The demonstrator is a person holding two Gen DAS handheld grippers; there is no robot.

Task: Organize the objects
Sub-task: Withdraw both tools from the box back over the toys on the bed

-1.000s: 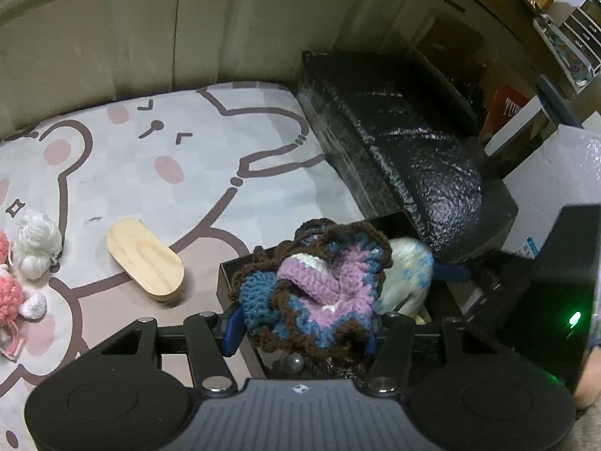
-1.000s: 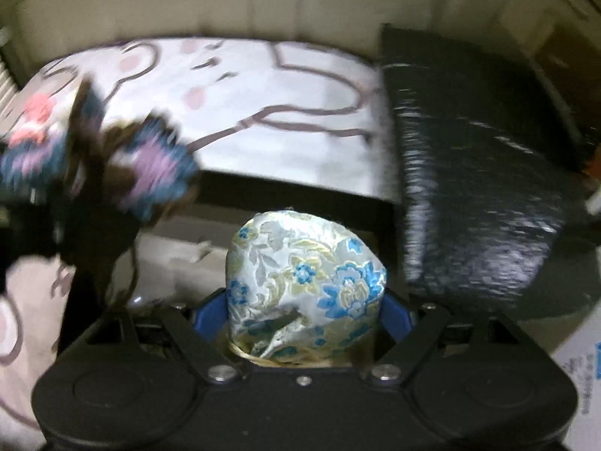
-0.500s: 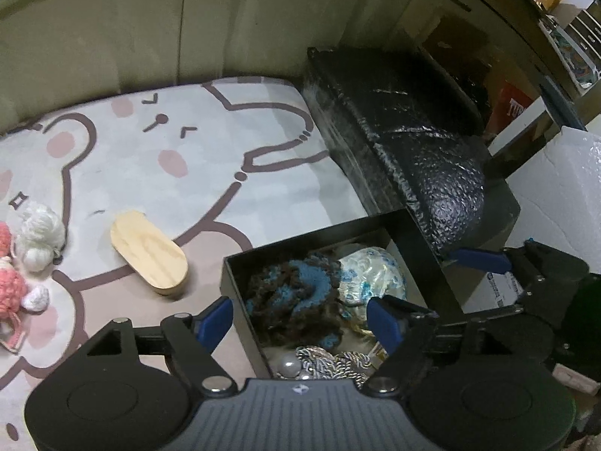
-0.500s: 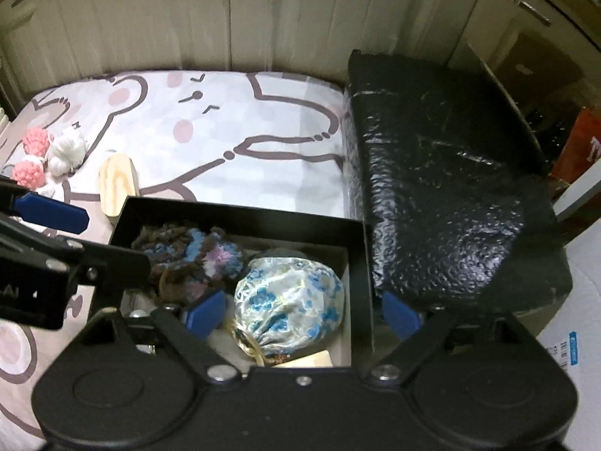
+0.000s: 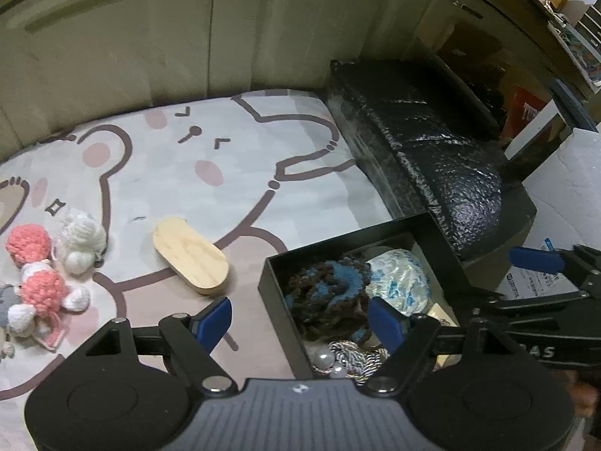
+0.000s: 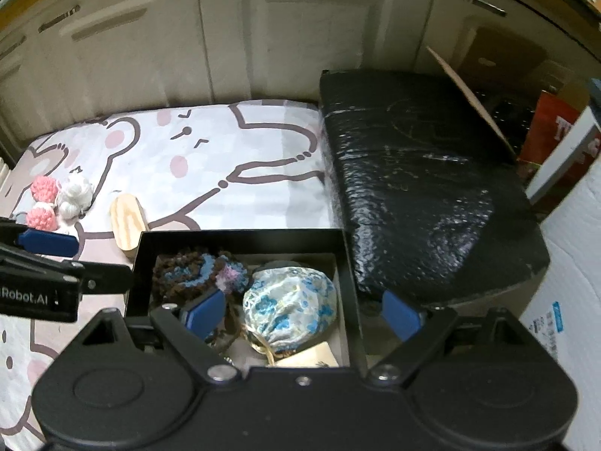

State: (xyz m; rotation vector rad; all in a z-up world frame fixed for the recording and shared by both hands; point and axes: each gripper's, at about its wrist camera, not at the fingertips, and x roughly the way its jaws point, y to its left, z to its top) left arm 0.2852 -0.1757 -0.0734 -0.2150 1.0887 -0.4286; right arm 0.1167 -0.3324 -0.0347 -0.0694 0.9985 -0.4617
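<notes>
An open black box [image 5: 345, 238] [image 6: 240, 238] sits on the bear-print mat. Inside lie a brown, blue and pink crochet piece [image 5: 323, 293] [image 6: 188, 270], a blue-flowered fabric pouch [image 5: 398, 282] [image 6: 289, 300] and some pearls and cord [image 5: 338, 357]. My left gripper [image 5: 300, 317] hovers over the box's left wall, its jaws opening with nothing gripped. My right gripper [image 6: 302, 314] hangs open above the pouch without touching it. A wooden oval [image 5: 189, 255] [image 6: 127, 221] and pink and white yarn pom-poms [image 5: 75, 233] [image 6: 75, 193] lie on the mat to the left.
A long black wrapped block [image 5: 432, 158] [image 6: 420, 188] borders the mat on the right. White foam packaging [image 5: 574, 188] stands further right, beige cabinet doors [image 6: 300, 37] run behind, and the far half of the mat [image 5: 233, 143] is bare.
The left gripper let go of the crochet piece, which now lies in the box. The right gripper released the flowered pouch into the box. Both grippers lifted away.
</notes>
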